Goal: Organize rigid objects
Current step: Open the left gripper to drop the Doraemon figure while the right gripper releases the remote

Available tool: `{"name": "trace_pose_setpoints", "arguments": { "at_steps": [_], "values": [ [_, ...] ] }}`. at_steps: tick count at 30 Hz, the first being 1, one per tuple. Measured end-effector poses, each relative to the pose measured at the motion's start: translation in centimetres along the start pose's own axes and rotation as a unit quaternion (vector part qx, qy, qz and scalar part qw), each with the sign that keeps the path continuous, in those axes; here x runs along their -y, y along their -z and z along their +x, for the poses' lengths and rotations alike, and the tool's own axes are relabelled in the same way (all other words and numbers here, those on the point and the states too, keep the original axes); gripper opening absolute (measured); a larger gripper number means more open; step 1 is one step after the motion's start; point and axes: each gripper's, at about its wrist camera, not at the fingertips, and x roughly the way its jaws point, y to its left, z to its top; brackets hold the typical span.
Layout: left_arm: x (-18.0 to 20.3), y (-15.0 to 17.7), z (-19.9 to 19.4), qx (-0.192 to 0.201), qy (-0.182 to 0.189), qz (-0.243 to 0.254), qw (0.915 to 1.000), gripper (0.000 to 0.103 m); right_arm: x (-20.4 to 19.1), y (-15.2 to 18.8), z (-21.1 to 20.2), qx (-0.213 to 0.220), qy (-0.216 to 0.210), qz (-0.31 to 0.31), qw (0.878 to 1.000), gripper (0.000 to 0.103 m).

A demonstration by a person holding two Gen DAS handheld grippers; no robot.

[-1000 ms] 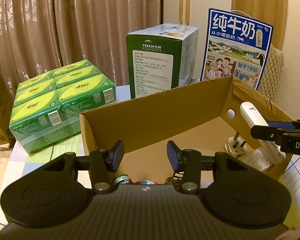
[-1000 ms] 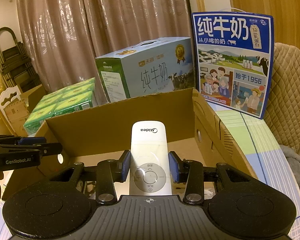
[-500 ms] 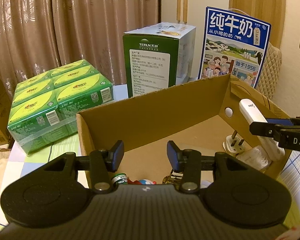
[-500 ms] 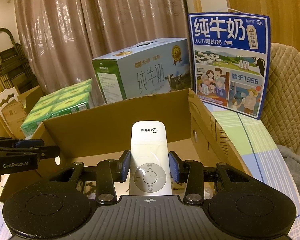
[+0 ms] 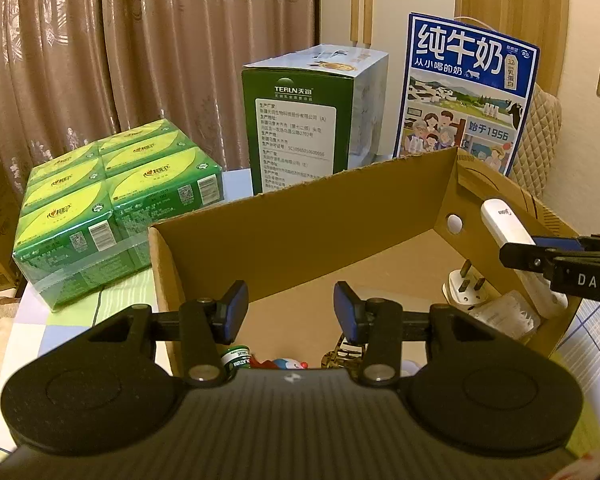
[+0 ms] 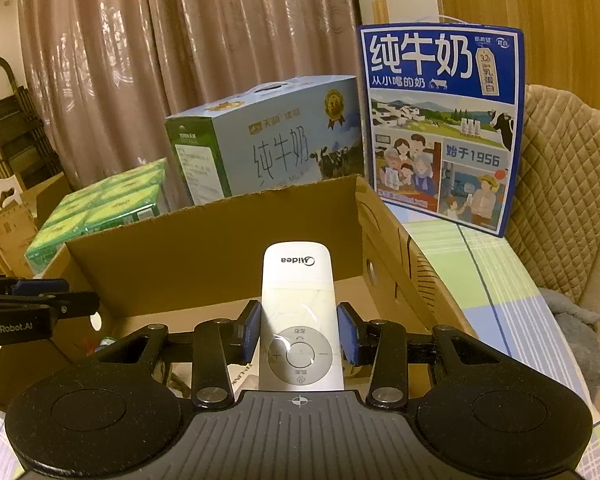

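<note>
My right gripper (image 6: 298, 330) is shut on a white Midea remote (image 6: 297, 312) and holds it over the open cardboard box (image 6: 220, 232). In the left wrist view the remote (image 5: 508, 232) and the right gripper (image 5: 540, 258) sit at the box's right wall (image 5: 500, 200). My left gripper (image 5: 287, 306) is open and empty above the box's near left side. Inside the box lie a white plug (image 5: 466, 286), a clear packet (image 5: 504, 316), a small green bottle (image 5: 236, 358) and a gold object (image 5: 340, 356). My left gripper also shows at the left of the right wrist view (image 6: 76, 306).
Behind the box stand a green-and-blue milk carton case (image 5: 300, 120) and a blue milk box (image 5: 468, 92). A wrapped pack of green tissue boxes (image 5: 112, 200) sits to the left. A quilted chair (image 6: 564, 184) is at the right. Curtains hang behind.
Both grippers have drawn back and risen slightly, so the box looks a little lower and farther. The remote stays gripped in the right gripper; the left stays open.
</note>
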Motion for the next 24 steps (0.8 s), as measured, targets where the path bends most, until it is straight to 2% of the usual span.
{"name": "trace_pose_setpoints", "arguments": {
  "at_steps": [18,20,22,24],
  "values": [
    [0.02,-0.15,-0.12,0.000,0.003,-0.001,1.0000,0.042,0.33,-0.05,-0.02,0.009,0.002,0.008,1.000,0.039],
    [0.08,-0.21,-0.21,0.001,0.003,-0.001,1.0000,0.042,0.37,-0.14,-0.23,0.018,0.003,0.013,1.000,0.042],
    [0.09,-0.28,-0.30,0.002,0.004,-0.001,1.0000,0.042,0.38,-0.25,-0.42,0.023,0.006,0.015,1.000,0.050],
    [0.13,-0.36,-0.43,0.004,0.004,-0.001,1.0000,0.042,0.44,-0.27,-0.56,0.027,0.005,0.019,0.999,0.052]
  ]
}}
